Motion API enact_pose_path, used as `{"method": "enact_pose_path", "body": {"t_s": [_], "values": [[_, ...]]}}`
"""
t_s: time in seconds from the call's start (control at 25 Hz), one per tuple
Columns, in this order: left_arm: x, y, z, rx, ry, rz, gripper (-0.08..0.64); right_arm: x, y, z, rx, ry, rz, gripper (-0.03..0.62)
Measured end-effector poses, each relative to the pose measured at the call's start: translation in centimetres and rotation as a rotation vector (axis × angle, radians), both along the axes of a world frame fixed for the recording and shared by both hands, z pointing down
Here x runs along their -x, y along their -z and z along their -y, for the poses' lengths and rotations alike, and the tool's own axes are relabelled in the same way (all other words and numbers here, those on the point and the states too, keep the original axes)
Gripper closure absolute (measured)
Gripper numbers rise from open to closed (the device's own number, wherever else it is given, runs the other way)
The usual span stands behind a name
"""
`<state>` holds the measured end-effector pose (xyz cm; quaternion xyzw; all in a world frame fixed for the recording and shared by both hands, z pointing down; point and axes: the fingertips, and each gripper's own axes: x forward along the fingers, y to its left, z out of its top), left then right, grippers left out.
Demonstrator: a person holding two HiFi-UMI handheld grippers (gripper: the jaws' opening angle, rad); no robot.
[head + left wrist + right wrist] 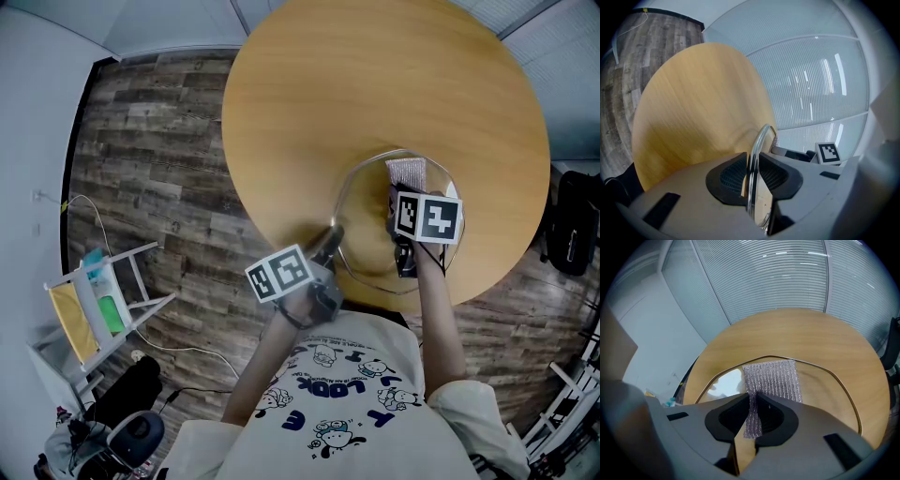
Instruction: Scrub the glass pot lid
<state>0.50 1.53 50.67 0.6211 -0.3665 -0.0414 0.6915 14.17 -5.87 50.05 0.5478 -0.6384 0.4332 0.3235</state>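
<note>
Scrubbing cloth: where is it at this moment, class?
In the head view, the scrubbing cloth lies against the glass lid at the near edge of the table, right of centre, pinched by the right gripper.

A round wooden table (pixel 309 103) bears the glass pot lid (pixel 367 217) near its edge.

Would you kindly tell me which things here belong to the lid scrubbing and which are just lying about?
In use:
- lid, its rim clamped in the left gripper
- scrub cloth, pinched in the right gripper jaws and laid on the lid
- table underneath

Lying about:
- white rack on the floor
- cable beside it
</note>
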Motion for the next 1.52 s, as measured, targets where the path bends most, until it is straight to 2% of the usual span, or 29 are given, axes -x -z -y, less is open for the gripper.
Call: {"method": "enact_pose_path", "body": {"t_s": [1.52], "values": [[0.1,0.2,-0.1,-0.003,0.009,-0.008,0.479,-5.3,-0.1,-3.3,0.019,-0.115,-0.064,0.532]]}}
